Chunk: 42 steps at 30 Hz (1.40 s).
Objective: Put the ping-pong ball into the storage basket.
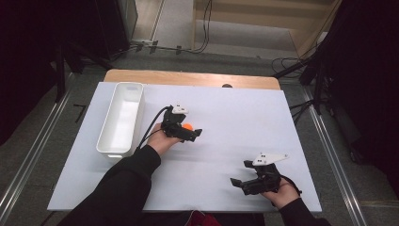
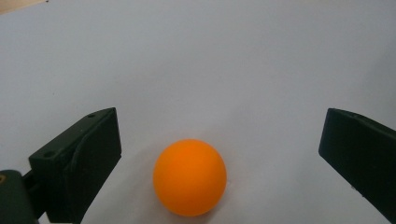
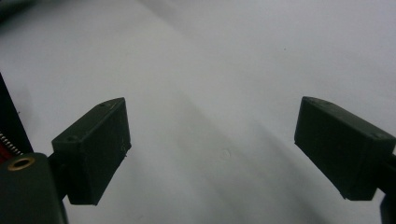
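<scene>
Ball [image 2: 190, 177], orange, on the white tabletop [image 1: 235, 117], squarely between the wide-spread jaws of the left tongs [image 2: 219, 158], touching neither. Round, so no long axis to line up with. Left tongs [image 1: 192, 132] far nearer than right tongs [image 1: 241, 173], which hang well apart toward the near right edge, gaping too and holding nothing. White bin [image 1: 121, 117] just left. Likely only a squeeze needed.

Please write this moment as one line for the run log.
left gripper: open, jaws either side of orange ball, no contact | right gripper: open, empty, above white table | white bin: empty, at left
</scene>
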Motion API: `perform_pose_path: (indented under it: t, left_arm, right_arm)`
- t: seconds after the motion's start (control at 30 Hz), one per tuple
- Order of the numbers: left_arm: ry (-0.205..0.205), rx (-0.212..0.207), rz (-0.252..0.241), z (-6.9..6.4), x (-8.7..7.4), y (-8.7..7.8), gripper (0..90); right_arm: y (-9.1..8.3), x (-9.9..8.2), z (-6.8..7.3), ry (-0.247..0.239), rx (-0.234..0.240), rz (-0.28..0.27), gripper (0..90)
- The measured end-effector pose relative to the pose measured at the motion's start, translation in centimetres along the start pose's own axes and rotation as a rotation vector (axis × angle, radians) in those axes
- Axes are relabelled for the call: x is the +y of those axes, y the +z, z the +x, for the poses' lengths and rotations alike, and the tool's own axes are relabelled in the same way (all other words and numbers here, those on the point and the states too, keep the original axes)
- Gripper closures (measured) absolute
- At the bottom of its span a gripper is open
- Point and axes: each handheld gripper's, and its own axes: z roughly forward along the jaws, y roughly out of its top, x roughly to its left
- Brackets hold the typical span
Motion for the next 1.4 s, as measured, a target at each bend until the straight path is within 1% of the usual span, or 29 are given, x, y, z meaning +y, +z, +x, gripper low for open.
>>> perform_pose_path:
  t: [0.1, 0.13, 0.23, 0.3, 0.4, 0.43, 0.5, 0.57, 0.63, 0.67, 0.8, 0.9, 0.97, 1.07, 1.2, 1.3, 1.37, 1.4]
  left_arm:
    - [-0.025, -0.008, 0.007, 0.3, -0.1, 0.0, 0.0]
    - [-0.029, -0.005, 0.002, 0.3, -0.2, 0.0, 0.0]
    - [-0.02, 0.007, 0.002, 0.4, -0.3, 0.1, 0.0]
    - [-0.025, 0.003, -0.005, 0.4, -0.4, 0.1, 0.0]
    - [-0.033, 0.002, 0.001, 0.4, -0.6, 0.3, 0.0]
    - [-0.044, 0.001, 0.004, 0.4, -0.6, 0.4, 0.0]
    - [-0.044, -0.001, 0.01, 0.5, -0.8, 0.5, 0.0]
    - [-0.053, 0.002, 0.011, 0.6, -0.9, 0.5, 0.0]
    - [-0.047, 0.002, 0.017, 0.7, -1.0, 0.6, 0.0]
    - [-0.051, 0.003, 0.021, 0.7, -1.1, 0.7, 0.0]
    - [-0.029, 0.012, 0.042, 0.7, -1.3, 0.9, 0.0]
    - [-0.018, 0.001, 0.035, 0.5, -1.4, 1.0, 0.0]
    - [-0.013, 0.003, 0.033, 0.4, -1.4, 1.0, 0.0]
    - [0.001, 0.009, 0.05, 0.4, -1.5, 1.2, 0.0]
    - [0.005, 0.018, 0.072, 0.5, -1.8, 1.5, 0.0]
    - [-0.005, 0.021, 0.074, 0.6, -2.0, 1.8, 0.0]
    - [-0.003, 0.039, 0.082, 0.6, -2.1, 2.0, 0.0]
    - [-0.006, 0.041, 0.089, 0.7, -2.1, 2.1, 0.0]
  right_arm:
    - [0.0, 0.0, 0.0, 0.0, -0.002, -0.002, 9.3]
    - [0.0, 0.0, 0.0, -0.001, -0.002, -0.001, 9.3]
    - [0.0, 0.0, 0.0, -0.001, 0.0, -0.001, 9.3]
    - [0.0, 0.0, 0.0, -0.001, 0.0, -0.001, 9.3]
    - [0.0, 0.0, 0.0, -0.001, 0.003, 0.003, 9.3]
    - [0.0, 0.0, 0.0, -0.002, 0.003, 0.003, 9.3]
    - [0.0, 0.0, 0.0, -0.001, 0.004, 0.003, 9.3]
    - [0.0, 0.0, 0.0, -0.001, -0.001, -0.001, 9.3]
    - [0.0, 0.0, 0.0, -0.003, -0.007, -0.002, 9.3]
    - [0.0, -0.1, 0.0, -0.003, -0.008, 0.003, 9.3]
    - [0.0, -0.1, 0.0, -0.002, -0.008, 0.003, 9.3]
    - [0.0, -0.1, 0.0, -0.005, -0.008, 0.004, 9.3]
    - [0.0, -0.1, 0.0, -0.005, -0.011, 0.004, 9.3]
    - [0.0, -0.1, 0.0, -0.005, -0.009, 0.005, 9.3]
    - [0.0, -0.1, 0.1, -0.001, -0.006, 0.006, 9.3]
    - [0.0, -0.1, 0.1, 0.0, -0.007, 0.005, 9.3]
    - [0.0, -0.1, 0.1, -0.001, -0.006, 0.008, 9.3]
    - [0.0, -0.1, 0.1, -0.001, -0.005, 0.009, 9.3]
